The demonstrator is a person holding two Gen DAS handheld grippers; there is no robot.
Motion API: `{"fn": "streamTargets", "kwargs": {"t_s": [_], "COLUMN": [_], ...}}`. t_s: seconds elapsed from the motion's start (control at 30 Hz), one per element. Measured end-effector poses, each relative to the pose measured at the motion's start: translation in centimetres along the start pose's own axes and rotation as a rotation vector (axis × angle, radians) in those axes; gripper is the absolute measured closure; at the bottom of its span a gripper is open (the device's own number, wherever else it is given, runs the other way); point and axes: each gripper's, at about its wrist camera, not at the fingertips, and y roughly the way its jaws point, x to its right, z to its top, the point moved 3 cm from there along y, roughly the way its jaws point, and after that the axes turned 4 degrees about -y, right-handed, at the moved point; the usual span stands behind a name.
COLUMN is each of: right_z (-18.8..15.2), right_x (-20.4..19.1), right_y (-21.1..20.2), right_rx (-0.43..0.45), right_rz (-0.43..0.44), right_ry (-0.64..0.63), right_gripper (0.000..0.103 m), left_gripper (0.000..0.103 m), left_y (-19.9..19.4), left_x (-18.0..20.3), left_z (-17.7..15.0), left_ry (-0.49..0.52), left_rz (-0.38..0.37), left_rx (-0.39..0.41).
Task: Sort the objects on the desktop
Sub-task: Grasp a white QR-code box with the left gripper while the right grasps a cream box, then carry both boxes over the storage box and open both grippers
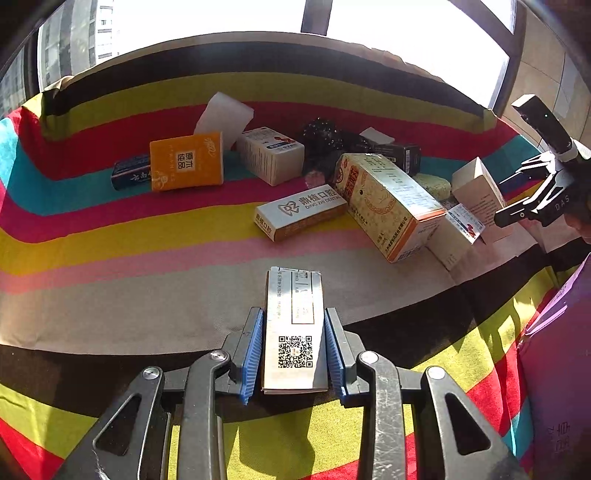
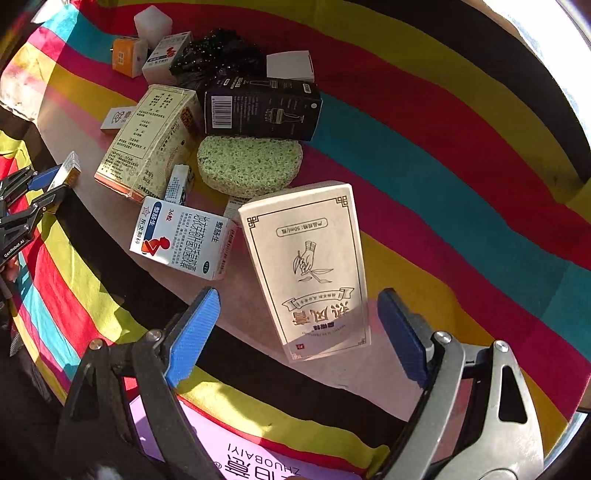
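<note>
Left wrist view: striped cloth (image 1: pixel 110 229) covers the desk beneath bright windows (image 1: pixel 229 22). Left hand-held gripper (image 1: pixel 294 354) clamps a QR-coded box (image 1: pixel 294 328) pointing lengthwise forward; right hand-held gripper (image 2: pixel 295 332) gapes around a cream box (image 2: pixel 310 266).

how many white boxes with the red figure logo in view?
2. The near red-figure box lies left of the cream box. The far red-figure box sits beside the orange box. Others may be hidden in the pile.

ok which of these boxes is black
The black box with the barcode and bottle drawing, lying just behind the green sponge. The others near it are white, cream or orange.
</note>
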Motion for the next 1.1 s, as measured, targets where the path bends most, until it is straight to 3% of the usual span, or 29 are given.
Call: {"fn": "streamTargets", "kwargs": {"t_s": [0.03, 0.07, 0.1, 0.27, 0.5, 0.6, 0.8, 0.87, 0.97, 1.1], "right_z": [0.0, -0.2, -0.3, -1.5, -6.6, -10.8, -20.6, -24.2, -28.6, -33.1], "right_x": [0.1, 0.2, 0.4, 0.7, -0.4, -2.0, -7.7, -9.3, -10.7, -11.4], "right_y": [0.3, 0.6, 0.7, -1.0, -10.0, -13.6, -17.4, -18.0, -18.2, -17.5], "right_rx": [-0.004, -0.014, -0.020, 0.037, 0.250, 0.329, 0.417, 0.431, 0.454, 0.468], "right_rz": [0.016, 0.029, 0.052, 0.095, 0.068, 0.062, -0.062, -0.134, -0.164, -0.252], "right_ry": [0.014, 0.031, 0.053, 0.121, 0.241, 0.284, 0.372, 0.419, 0.505, 0.615], "right_gripper": [0.025, 0.047, 0.048, 0.049, 0.049, 0.049, 0.049, 0.049, 0.049, 0.049], "left_gripper": [0.070, 0.070, 0.070, 0.070, 0.070, 0.070, 0.070, 0.070, 0.070, 0.070], "left_y": [0.0, -0.1, -0.2, -1.9, -6.8, -8.8, -13.7, -14.7, -15.7, -16.1], "left_x": [0.0, 0.1, 0.2, 1.0, 5.0, 8.1, 16.8, 20.0, 24.9, 29.3], "left_z": [0.0, 0.0, 0.0, -0.1, -1.3, -1.8, -4.2, -5.6, -8.4, -11.4], "left_ry": [-0.002, -0.003, -0.003, 0.002, 0.029, 0.068, 0.192, 0.248, 0.359, 0.464], "left_rz": [-0.002, -0.002, -0.002, -0.009, -0.080, -0.129, -0.288, -0.320, -0.383, -0.401], "left_rx": [0.003, 0.004, 0.005, 0.037, 0.119, 0.148, 0.205, 0.202, 0.167, 0.140]}}
